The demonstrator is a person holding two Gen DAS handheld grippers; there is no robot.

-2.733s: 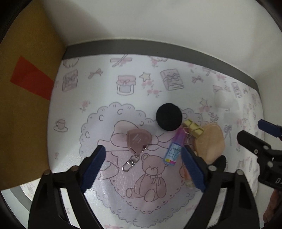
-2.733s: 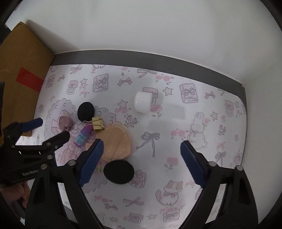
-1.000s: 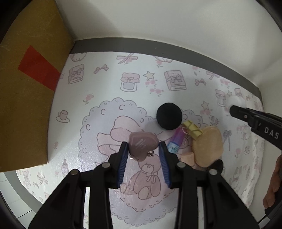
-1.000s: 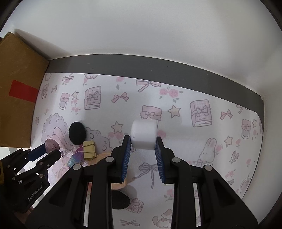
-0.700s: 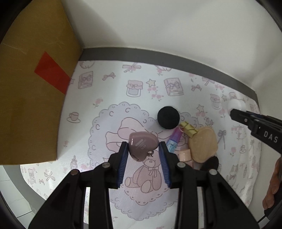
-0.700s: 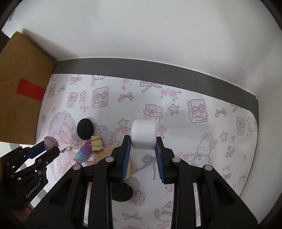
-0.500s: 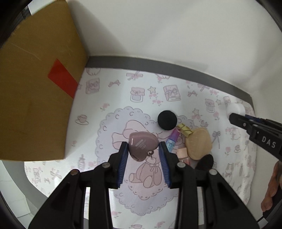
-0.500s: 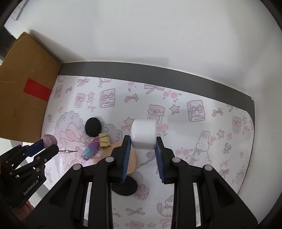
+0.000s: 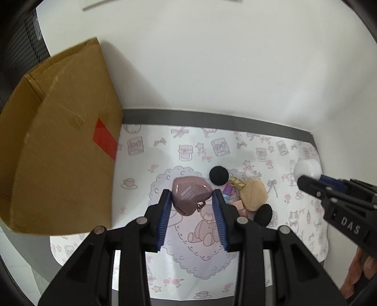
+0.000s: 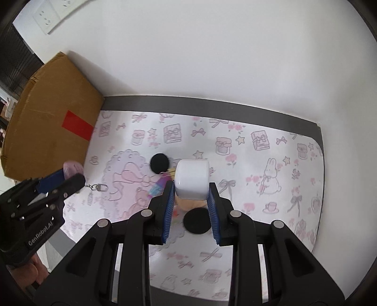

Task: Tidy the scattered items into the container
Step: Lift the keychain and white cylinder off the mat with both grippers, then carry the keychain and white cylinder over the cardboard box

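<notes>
My left gripper (image 9: 192,201) is shut on a mauve heart-shaped case (image 9: 190,194) held above the patterned mat; its key clasp (image 10: 97,187) dangles below it in the right wrist view. My right gripper (image 10: 191,191) is shut on a white cylindrical jar (image 10: 192,179), also lifted off the mat. On the mat lie a black round puff (image 9: 219,175), a second black puff (image 9: 263,213), a tan round pad (image 9: 254,194), a yellow binder clip (image 9: 236,181) and a small purple bottle (image 9: 227,191). A brown cardboard box (image 9: 59,150) with a red patch stands at the left.
The pink-printed mat (image 9: 165,150) covers a table with a grey far edge against a white wall (image 9: 212,58). A hand (image 9: 358,273) holds the right gripper's handle at the right edge. A wall socket (image 10: 47,16) sits high on the left.
Both grippers closed on their items, the heart case and the white jar, then rose; the mat and its items look smaller and the cardboard box's top edge has come into view.
</notes>
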